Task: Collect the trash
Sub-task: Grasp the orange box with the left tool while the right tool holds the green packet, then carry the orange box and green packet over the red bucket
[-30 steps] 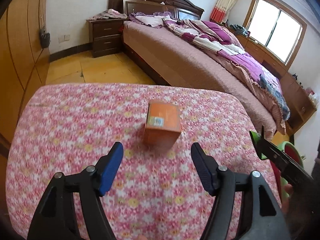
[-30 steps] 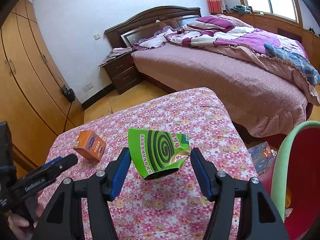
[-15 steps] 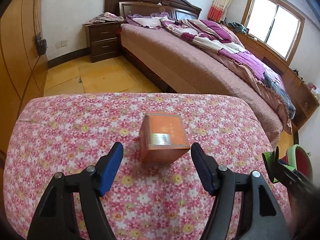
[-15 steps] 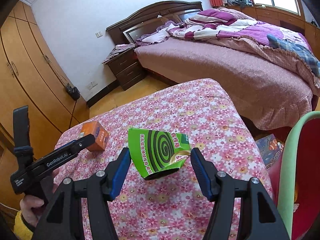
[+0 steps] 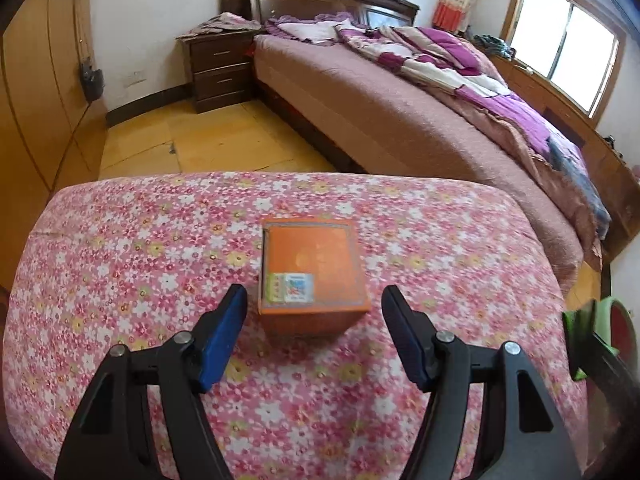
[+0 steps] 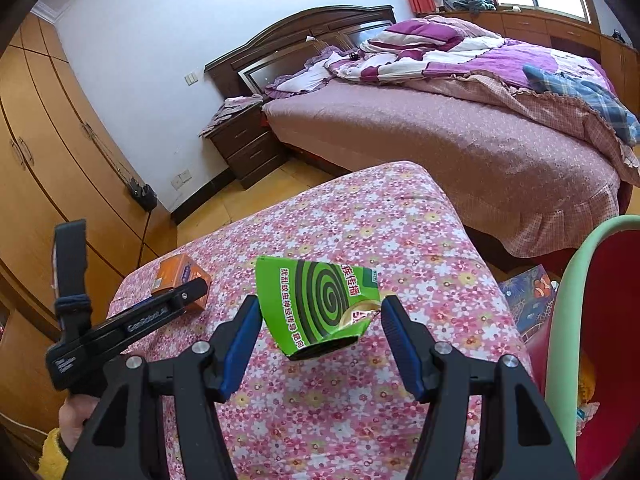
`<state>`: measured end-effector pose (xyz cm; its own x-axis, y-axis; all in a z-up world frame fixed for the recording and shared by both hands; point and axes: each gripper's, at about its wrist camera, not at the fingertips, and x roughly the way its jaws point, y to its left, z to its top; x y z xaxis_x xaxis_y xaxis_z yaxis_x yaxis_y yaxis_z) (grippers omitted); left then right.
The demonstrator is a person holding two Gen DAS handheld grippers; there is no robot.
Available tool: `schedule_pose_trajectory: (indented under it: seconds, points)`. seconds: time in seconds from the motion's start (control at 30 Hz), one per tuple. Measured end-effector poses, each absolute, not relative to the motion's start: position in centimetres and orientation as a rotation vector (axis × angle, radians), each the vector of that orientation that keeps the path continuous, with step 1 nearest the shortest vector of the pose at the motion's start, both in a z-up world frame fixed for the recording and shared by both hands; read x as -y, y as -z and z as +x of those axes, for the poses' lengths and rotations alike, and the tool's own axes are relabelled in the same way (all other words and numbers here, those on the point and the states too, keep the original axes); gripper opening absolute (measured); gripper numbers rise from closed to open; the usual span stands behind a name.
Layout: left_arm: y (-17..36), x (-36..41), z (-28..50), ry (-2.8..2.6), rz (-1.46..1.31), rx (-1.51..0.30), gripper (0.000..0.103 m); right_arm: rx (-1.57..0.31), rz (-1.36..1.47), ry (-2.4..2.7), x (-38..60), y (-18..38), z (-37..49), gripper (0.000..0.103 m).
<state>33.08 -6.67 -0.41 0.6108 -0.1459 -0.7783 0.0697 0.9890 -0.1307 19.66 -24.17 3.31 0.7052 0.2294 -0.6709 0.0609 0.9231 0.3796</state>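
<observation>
An orange box (image 5: 312,276) stands on the table with the pink flowered cloth (image 5: 120,248). My left gripper (image 5: 314,308) is open, its blue fingertips on either side of the box's near end, not touching it. The box also shows in the right wrist view (image 6: 180,280), behind the left gripper's body. My right gripper (image 6: 316,316) is shut on a crumpled green mosquito-coil box (image 6: 320,304) and holds it above the cloth. A green-rimmed red trash bin (image 6: 568,320) stands at the right, beside the table.
A large bed (image 5: 400,112) with purple bedding lies beyond the table. A dark nightstand (image 5: 218,68) stands by its headboard. Wooden wardrobes (image 6: 48,160) line the left wall. A blue picture book (image 6: 528,300) lies on the floor by the bin.
My left gripper has moved forward to the orange box, so the box now sits between its open fingers. My right gripper keeps hold of the green box, nearly still.
</observation>
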Motion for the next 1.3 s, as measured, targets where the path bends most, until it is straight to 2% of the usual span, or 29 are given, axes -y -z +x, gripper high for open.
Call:
schedule_pose_trajectory:
  seconds: [0.03, 0.13, 0.63, 1.3]
  points:
    - [0.6, 6.6, 33.2, 0.119, -0.089, -0.912, 0.048, -0.788, 0.394, -0.097, 24.2, -3.3, 19.6, 0.064]
    - [0.9, 6.3, 33.0, 0.109, -0.092, -0.906, 0.046, -0.791, 0.393, -0.098, 24.3, -3.2, 19.7, 0.064]
    - [-2.5, 4.9, 25.4, 0.183, -0.107, -0.862, 0.046, -0.749, 0.428, -0.123, 24.2, -5.5, 17.4, 0.064]
    - [-8.5, 10.1, 13.5, 0.391, -0.161, -0.775, 0.046, -0.593, 0.485, -0.008, 30.0, -11.0, 3.0, 0.064]
